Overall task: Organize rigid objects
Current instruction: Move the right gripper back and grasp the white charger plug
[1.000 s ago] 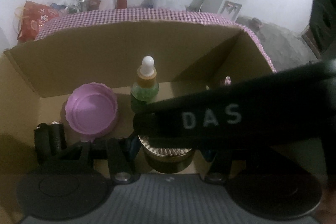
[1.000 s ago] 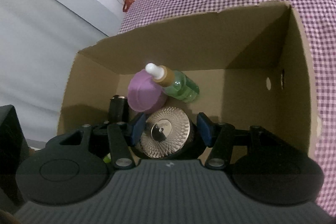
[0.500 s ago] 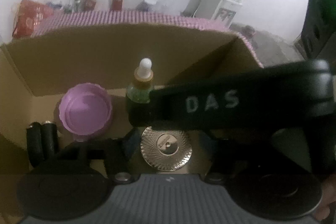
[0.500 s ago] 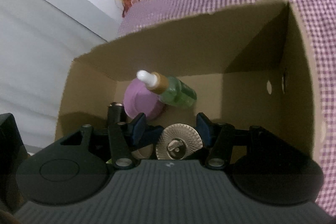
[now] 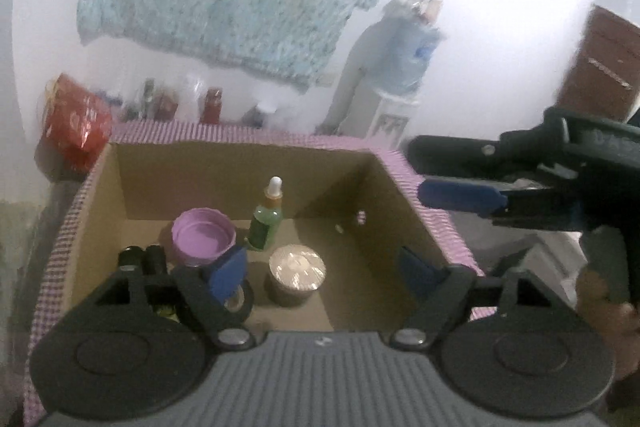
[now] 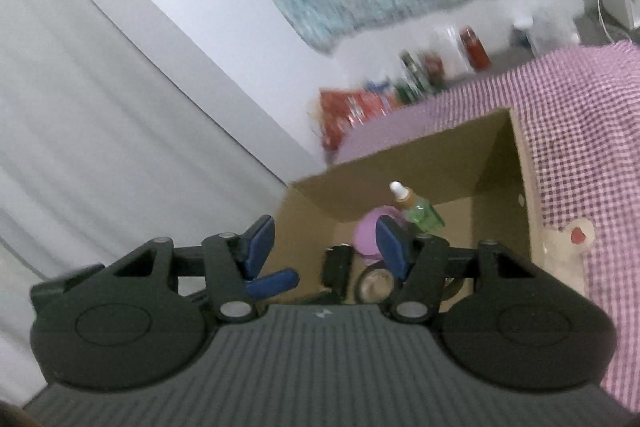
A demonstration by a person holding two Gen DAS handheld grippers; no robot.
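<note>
both grippers have risen out of the box [image 5: 404, 187], empty and spread; jar [image 5: 297, 278] sits below, nearer the left gripper [image 5: 320, 267] than the right gripper [image 6: 324, 247].

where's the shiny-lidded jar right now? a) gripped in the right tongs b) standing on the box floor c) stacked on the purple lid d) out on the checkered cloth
b: the shiny-lidded jar stands free on the floor of the cardboard box, just in front of the green dropper bottle, and both tongs are open and empty.
</note>
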